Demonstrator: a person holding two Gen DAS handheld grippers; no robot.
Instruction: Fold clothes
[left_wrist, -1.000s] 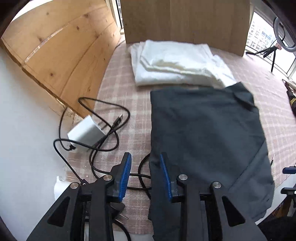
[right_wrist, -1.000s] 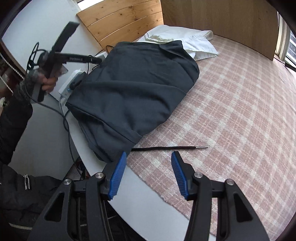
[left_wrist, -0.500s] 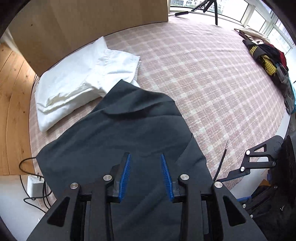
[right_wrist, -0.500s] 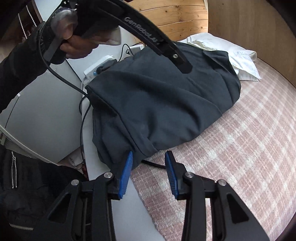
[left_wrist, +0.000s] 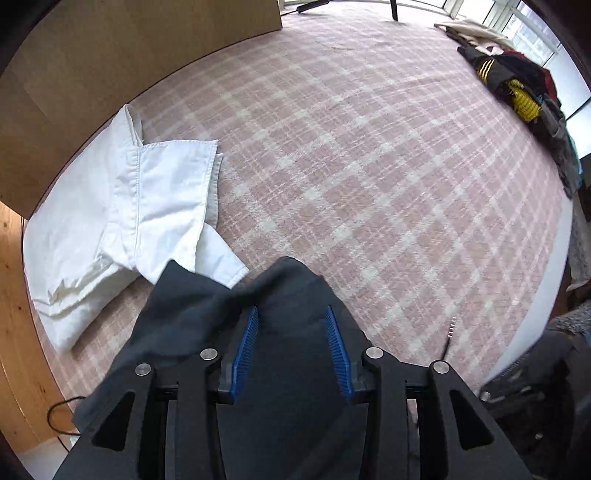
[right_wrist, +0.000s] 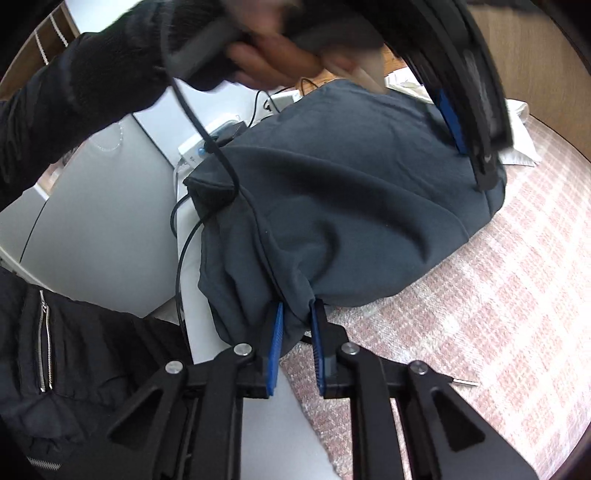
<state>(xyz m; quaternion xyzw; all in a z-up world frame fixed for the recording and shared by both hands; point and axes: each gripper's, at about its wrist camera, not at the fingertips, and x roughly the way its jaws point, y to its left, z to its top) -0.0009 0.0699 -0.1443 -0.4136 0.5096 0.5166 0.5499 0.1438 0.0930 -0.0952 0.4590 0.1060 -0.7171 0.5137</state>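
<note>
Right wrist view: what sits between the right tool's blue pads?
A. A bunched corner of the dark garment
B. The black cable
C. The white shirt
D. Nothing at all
A: the right tool has a gathered fold of the dark garment between its blue pads, at the corner nearest the table edge.

Ahead of my left gripper (left_wrist: 291, 345) the plaid cover (left_wrist: 369, 177) lies open — only the white folded shirt (left_wrist: 122, 221) on its left and a clothes pile (left_wrist: 524, 96) far right crowd it.
</note>
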